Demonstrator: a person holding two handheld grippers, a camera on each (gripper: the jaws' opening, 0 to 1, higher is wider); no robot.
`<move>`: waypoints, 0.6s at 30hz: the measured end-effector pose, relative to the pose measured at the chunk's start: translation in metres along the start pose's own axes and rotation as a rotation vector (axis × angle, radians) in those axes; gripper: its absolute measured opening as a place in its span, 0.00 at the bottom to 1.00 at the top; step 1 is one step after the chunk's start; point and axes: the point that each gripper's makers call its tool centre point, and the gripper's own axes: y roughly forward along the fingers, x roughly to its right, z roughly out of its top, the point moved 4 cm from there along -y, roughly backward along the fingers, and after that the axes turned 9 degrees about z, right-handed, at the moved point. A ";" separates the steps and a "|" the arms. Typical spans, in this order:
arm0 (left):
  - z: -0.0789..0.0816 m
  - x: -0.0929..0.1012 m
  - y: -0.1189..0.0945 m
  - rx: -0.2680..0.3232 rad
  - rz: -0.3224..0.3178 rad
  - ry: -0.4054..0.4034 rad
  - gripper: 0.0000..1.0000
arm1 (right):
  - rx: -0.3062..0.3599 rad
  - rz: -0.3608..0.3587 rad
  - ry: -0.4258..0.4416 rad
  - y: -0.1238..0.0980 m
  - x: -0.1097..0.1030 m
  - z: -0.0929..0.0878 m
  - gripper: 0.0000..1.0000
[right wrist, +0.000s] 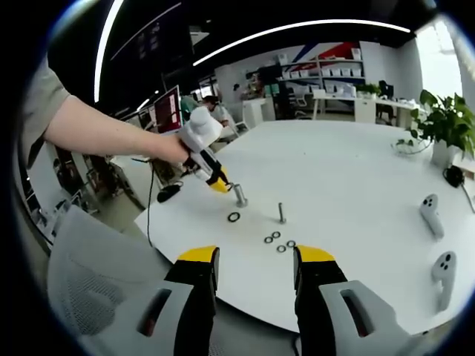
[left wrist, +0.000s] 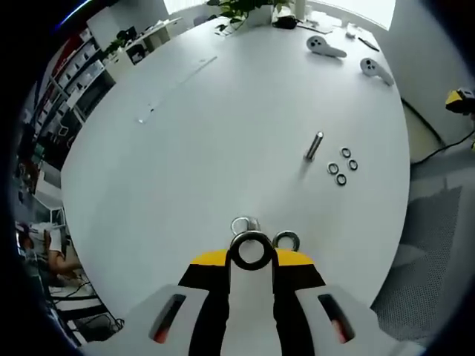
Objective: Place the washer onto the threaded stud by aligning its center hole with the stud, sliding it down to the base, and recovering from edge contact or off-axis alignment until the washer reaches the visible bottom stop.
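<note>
You are holding a washer (left wrist: 251, 251) in the left gripper (left wrist: 251, 256), its jaws closed narrowly on the ring's lower rim so the hole faces the left gripper view. Just beyond it, two more large rings (left wrist: 286, 239) are lying flat on the white bench (left wrist: 223, 126), one of them half hidden behind the held washer. The threaded stud (left wrist: 315, 145) is standing upright farther out, well apart from the held washer, with four small washers (left wrist: 342, 166) clustered just beside its base.

In the right gripper view, your left hand (right wrist: 172, 148) is bringing that gripper down near a short metal post (right wrist: 240, 195); what it is cannot be told. The right gripper (right wrist: 249, 259) is hanging off the bench edge with jaws wide and empty.

The washer is probably light, rigid steel, smooth and prone to slipping or pivoting in a two-point pinch. Gripping the rim, clear of the hole, is likely the soundest hold, since the stud must pass through unobstructed. Two controllers (left wrist: 326, 47) are resting near the far edge.
</note>
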 end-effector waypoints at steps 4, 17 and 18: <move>0.008 -0.001 0.003 0.003 0.002 0.010 0.19 | 0.000 -0.001 -0.001 0.000 0.000 0.000 0.42; 0.014 -0.001 0.011 -0.022 0.022 0.046 0.19 | 0.002 0.005 -0.007 0.000 -0.001 0.000 0.42; 0.014 -0.001 0.011 -0.024 0.020 0.047 0.19 | 0.002 0.006 -0.007 0.000 -0.001 0.000 0.42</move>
